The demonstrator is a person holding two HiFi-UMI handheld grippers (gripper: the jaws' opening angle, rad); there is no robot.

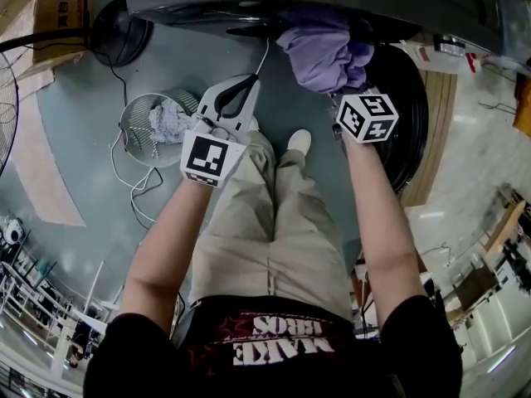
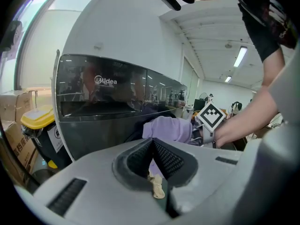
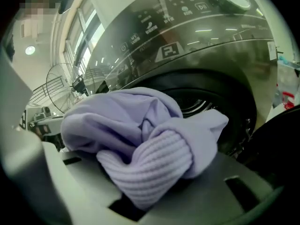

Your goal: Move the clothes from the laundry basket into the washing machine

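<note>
Right gripper [image 1: 348, 98] is clamping down on a bunched-up lilac top [image 3: 140, 139]. The top is hanging right at the washer's [image 3: 187, 46] open drum [image 3: 208, 102], and it's not looking like it's inside yet. Left gripper [image 2: 152, 143] is hovering just left of the top with its jaws pressed together and nothing in them. The basket [image 1: 135, 131] is sitting on the floor off to the left, with one pale cloth [image 1: 168, 121] lying in it.

Yellow-lidded bin [image 2: 40, 118] beside cardboard box [image 2: 16, 144]
</note>
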